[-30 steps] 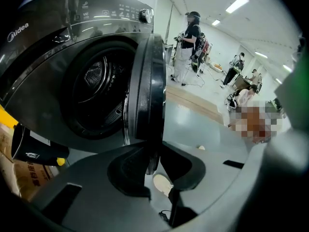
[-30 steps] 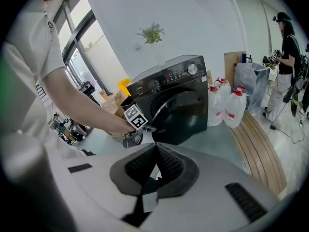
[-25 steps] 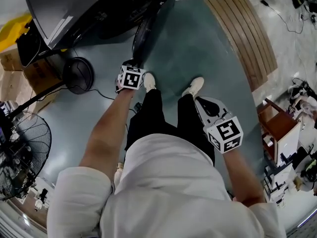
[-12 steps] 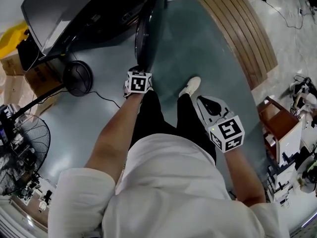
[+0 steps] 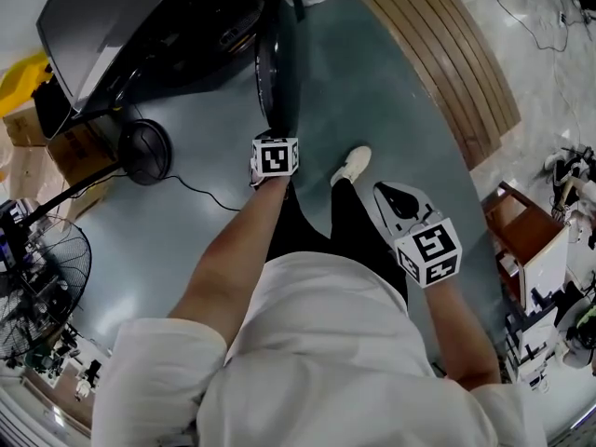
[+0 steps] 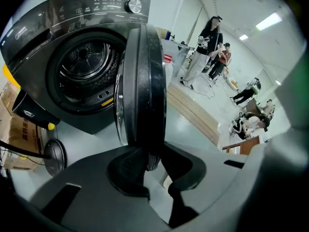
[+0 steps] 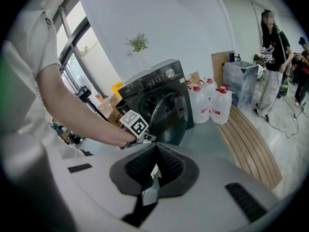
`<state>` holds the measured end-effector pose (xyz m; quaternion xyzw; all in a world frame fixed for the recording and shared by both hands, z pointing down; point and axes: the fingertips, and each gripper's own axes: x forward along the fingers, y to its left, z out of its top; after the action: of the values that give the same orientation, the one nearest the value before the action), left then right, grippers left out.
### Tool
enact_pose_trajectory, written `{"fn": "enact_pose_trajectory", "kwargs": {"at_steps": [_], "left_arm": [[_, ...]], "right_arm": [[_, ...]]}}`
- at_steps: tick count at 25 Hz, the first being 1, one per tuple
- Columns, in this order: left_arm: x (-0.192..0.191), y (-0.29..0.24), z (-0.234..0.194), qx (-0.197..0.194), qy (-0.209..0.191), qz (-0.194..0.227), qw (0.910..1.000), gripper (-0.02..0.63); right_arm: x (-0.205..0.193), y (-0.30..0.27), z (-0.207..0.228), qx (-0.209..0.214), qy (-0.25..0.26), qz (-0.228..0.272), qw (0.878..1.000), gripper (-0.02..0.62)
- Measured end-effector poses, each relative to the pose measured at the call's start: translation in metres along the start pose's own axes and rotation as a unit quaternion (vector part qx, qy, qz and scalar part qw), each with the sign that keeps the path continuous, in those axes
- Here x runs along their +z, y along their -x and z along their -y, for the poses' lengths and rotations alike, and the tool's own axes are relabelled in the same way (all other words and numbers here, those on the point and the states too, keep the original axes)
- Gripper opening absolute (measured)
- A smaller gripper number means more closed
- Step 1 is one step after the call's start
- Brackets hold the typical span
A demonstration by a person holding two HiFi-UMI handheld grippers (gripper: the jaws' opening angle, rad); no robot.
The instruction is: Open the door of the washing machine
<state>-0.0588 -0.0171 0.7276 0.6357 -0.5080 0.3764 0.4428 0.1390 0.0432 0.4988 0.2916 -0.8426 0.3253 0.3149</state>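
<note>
The dark front-loading washing machine (image 5: 140,17) stands at the top left, its drum (image 6: 87,66) exposed. Its round door (image 5: 270,73) is swung out and stands edge-on to me (image 6: 142,81). My left gripper (image 5: 267,142) points steeply down at the door's lower rim. That rim sits between its pads (image 6: 128,166), which still touch it while the jaws are opening. My right gripper (image 5: 389,196) hangs by the person's right leg, away from the machine. Its jaws are shut with nothing between them (image 7: 155,166). From there I see the machine (image 7: 154,93) and the left gripper's marker cube (image 7: 137,124).
A black floor fan (image 5: 37,287) and a round black base (image 5: 144,147) with a cable stand at the left, by cardboard boxes (image 5: 28,147). A wooden slatted bench (image 5: 456,63) curves along the right. Water jugs (image 7: 212,105) sit by the machine. People (image 6: 203,47) stand far off.
My left gripper has moved right along the floor with the door's rim, and the door has swung wider open. The right gripper has shifted slightly with the body.
</note>
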Motion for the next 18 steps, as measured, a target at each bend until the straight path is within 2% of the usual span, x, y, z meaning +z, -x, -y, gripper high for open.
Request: {"fn": "enact_pose_trajectory", "kwargs": {"at_steps": [13, 18], "left_arm": [[0.012, -0.013, 0.054, 0.008, 0.055, -0.015, 0.9983, 0.095], [0.017, -0.02, 0.083, -0.008, 0.072, -0.022, 0.9971, 0.1]], "right_arm": [[-0.018, 0.02, 0.027, -0.003, -0.022, 0.007, 1.0, 0.009], [-0.025, 0.03, 0.039, -0.011, -0.033, 0.007, 0.999, 0.009]]}}
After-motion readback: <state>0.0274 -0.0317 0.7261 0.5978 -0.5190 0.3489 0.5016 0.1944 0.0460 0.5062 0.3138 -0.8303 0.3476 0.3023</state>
